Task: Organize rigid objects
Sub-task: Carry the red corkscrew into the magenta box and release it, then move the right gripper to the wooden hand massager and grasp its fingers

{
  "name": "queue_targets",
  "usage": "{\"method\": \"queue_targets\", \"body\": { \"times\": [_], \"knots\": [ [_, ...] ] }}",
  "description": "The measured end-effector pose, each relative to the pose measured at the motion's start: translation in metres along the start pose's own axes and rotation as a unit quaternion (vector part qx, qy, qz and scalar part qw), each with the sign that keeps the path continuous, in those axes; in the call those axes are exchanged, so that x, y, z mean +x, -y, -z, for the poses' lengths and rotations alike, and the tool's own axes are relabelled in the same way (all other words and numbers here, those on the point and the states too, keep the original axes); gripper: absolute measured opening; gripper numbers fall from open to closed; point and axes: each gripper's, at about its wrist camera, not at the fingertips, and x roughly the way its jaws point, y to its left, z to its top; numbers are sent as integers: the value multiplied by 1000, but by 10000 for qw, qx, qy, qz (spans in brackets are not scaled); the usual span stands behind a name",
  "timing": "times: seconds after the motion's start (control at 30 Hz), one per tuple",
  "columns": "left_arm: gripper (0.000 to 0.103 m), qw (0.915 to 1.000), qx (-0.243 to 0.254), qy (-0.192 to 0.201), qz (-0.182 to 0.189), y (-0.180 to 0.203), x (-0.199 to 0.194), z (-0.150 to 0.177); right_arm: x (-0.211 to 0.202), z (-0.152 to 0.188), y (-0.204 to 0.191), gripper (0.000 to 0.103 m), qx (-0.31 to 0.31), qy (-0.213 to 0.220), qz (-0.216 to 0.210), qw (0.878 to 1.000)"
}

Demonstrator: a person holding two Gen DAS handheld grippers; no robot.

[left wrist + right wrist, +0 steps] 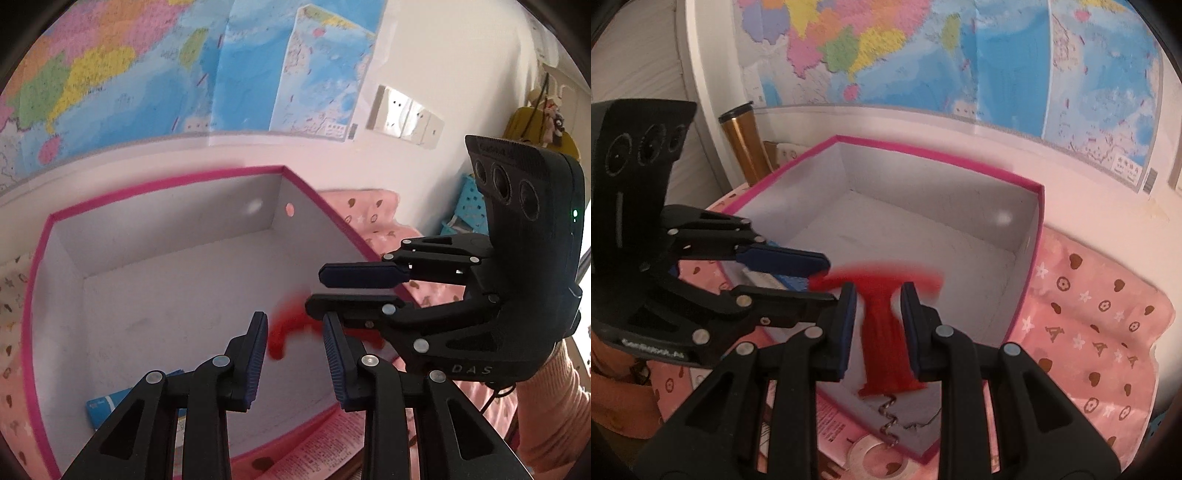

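The right gripper (877, 321) is clamped on the corkscrew's (884, 332) red stem, over the box (1032, 236) near its front wall. The left gripper (295, 354) looks shut on nothing. Seems light and stiff, so the stem below the crossbar's probably the best hold, clear of the pointy metal screw.

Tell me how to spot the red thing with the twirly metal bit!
Find the big box with the bright pink rim under the wall map. Over its near corner, the right gripper holds a red corkscrew between its fingers. It is the only red thing there, T-shaped, with a silver spiral poking out below.
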Motion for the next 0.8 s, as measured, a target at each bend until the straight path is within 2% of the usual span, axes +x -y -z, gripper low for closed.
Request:
{"method": "queue_targets", "body": {
  "times": [0.17, 0.3, 0.47, 0.57, 0.67, 0.8],
  "knots": [
    [30, 9995, 98, 146, -275, 4, -9, 8, -2, 6, 9, 27, 340, 75, -3, 9994],
    [39, 9976, 221, 457, -464, 7, -30, 18, -18, 17, 11, 27, 537, 281, -11, 9982],
    [42, 9952, 268, 696, -632, 10, -55, 32, -40, 30, 9, 28, 729, 515, -70, 9960],
    [43, 9944, 267, 785, -650, 11, -69, 43, -51, 38, 4, 30, 762, 577, -115, 9954],
    [50, 9946, 240, 834, -578, 12, -81, 55, -62, 48, -2, 36, 833, 661, -226, 9941],
    [51, 9958, 120, 747, -506, 12, -87, 73, -74, 67, -11, 38, 932, 680, -360, 9927]
  ]
}}
